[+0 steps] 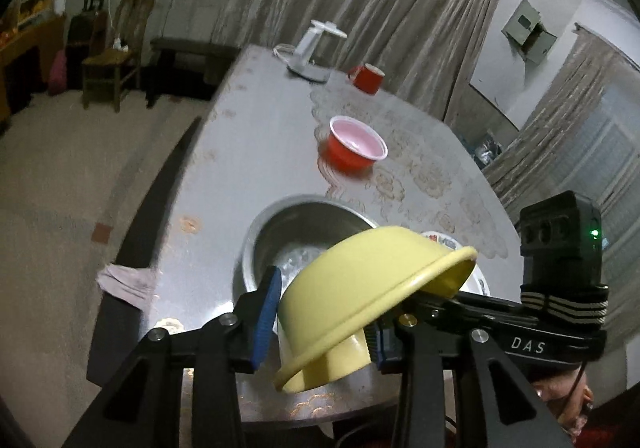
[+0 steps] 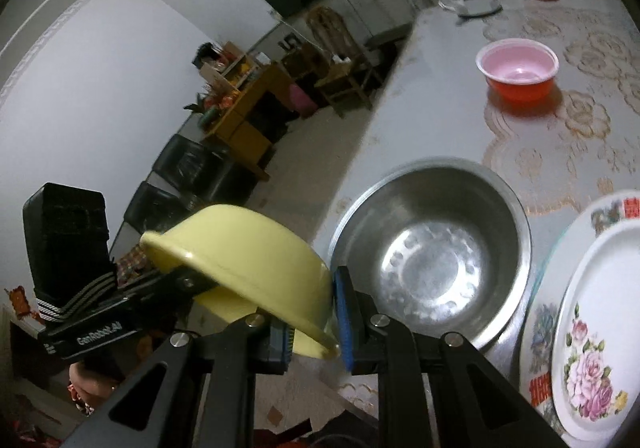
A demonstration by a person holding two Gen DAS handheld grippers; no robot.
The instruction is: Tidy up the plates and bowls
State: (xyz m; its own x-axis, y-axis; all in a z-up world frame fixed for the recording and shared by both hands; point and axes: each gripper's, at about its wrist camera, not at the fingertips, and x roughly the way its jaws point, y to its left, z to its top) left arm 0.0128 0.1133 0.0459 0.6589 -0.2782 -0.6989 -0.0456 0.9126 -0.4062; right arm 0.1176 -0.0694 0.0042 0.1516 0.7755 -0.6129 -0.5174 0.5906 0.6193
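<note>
While both claws carry the yellow bowl, nothing is nested yet. Right claw pinches its rim; left claw brackets its foot, one pad apart. Steel bowl, red bowl and plates wait on the tabletop.

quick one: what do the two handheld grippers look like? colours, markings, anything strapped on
Both are black, angular frames with round silver bolts and ribbed blue pads on the fingers. The left gripper carries white "GenRobot.AI" lettering; the right gripper reads "DAS". Each has a black box module held on by a black, white-striped strap; the right one's shows a green light.
</note>
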